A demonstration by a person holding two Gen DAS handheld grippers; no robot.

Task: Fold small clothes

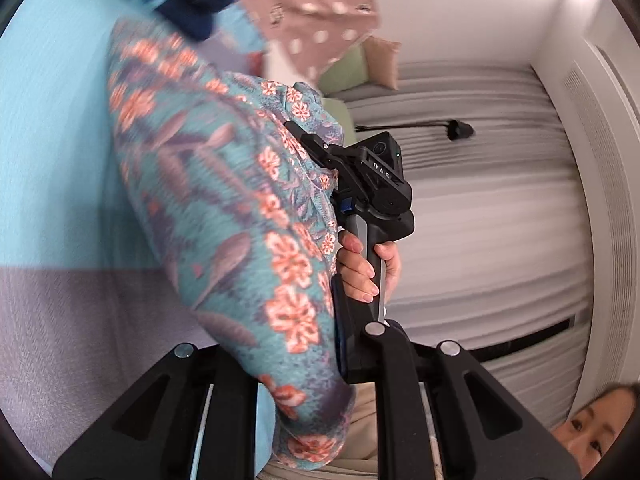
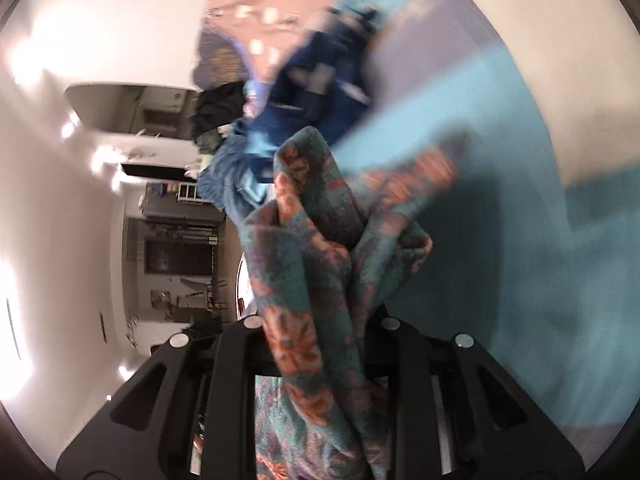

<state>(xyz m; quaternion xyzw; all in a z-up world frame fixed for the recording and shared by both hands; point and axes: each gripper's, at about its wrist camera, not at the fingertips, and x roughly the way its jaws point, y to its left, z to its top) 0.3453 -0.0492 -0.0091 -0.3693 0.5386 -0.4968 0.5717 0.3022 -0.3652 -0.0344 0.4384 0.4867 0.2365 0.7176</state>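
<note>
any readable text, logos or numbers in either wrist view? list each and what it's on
"DAS": pale raised letters, partly cut off, on the black body of the right gripper, seen in the left wrist view.
Small printed motifs on the pink dotted cloth: too blurred to tell if they are text.
Right wrist view: nothing readable.

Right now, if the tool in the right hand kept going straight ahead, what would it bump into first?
Probably nothing solid at once: the right tool already grips the floral garment, bunched directly ahead. Beyond it lies a heap of blue clothes; depth is blurred.
</note>
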